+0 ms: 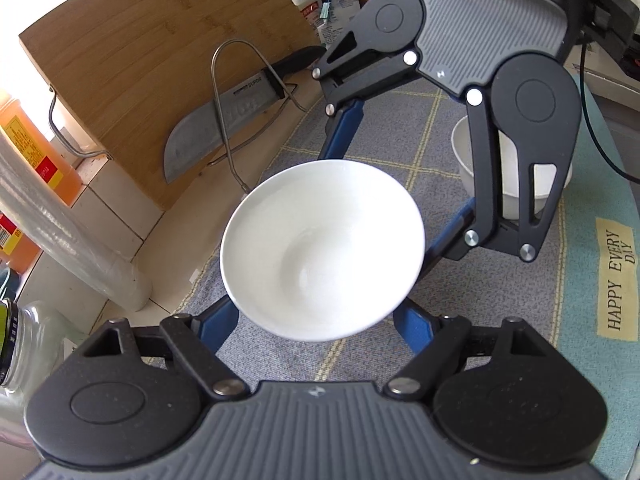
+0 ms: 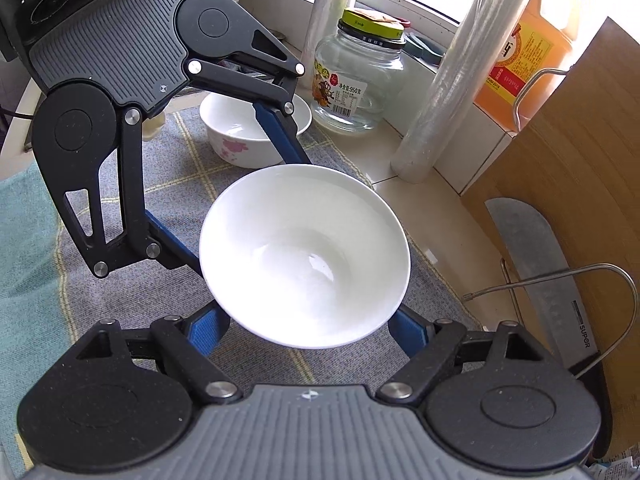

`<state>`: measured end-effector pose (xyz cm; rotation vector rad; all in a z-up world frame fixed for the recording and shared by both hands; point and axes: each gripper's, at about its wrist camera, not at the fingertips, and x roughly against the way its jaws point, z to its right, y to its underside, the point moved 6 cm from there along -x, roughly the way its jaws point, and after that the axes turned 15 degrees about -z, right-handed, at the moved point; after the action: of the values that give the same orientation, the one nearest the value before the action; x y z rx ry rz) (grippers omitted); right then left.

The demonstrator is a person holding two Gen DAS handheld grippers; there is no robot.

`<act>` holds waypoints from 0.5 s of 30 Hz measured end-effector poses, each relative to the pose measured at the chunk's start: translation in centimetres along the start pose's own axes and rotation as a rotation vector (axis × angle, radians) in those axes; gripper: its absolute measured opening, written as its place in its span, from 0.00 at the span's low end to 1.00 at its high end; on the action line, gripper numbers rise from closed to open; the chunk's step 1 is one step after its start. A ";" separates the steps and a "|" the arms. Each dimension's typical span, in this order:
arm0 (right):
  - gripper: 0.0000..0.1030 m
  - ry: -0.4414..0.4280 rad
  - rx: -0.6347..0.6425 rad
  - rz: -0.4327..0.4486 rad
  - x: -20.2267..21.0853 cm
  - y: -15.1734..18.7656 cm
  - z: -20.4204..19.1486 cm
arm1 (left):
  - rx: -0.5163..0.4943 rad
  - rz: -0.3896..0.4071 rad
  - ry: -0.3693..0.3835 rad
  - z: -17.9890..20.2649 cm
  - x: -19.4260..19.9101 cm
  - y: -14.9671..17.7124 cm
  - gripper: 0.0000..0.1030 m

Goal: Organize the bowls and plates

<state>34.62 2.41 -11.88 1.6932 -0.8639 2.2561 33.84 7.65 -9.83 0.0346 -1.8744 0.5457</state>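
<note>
The grey checked mat (image 1: pixel 380 148) covers the counter, with a wooden cutting board (image 1: pixel 132 64), a cleaver (image 1: pixel 216 124) and a glass jar (image 2: pixel 360 80) round it. The white bowl (image 1: pixel 320 248) hangs clear above the mat, level, between the two facing grippers. The left gripper (image 1: pixel 316 316) and right gripper (image 2: pixel 308 320) each clamp opposite sides (equally near). A flowered bowl (image 2: pixel 240 140) sits just beyond, probably the stacking target.
</note>
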 end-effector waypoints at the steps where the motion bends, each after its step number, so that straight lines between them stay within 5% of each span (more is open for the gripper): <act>1: 0.87 0.005 -0.001 0.005 0.4 0.2 -0.2 | -0.001 0.001 -0.001 0.3 0.3 -0.1 0.81; 15: 0.86 0.059 -0.015 0.027 5.3 3.8 -3.1 | -0.054 0.022 -0.019 4.5 4.4 -1.7 0.81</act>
<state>28.58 0.06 -8.76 1.6093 -0.8941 2.2986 28.75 5.46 -6.52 -0.0160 -1.9092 0.5113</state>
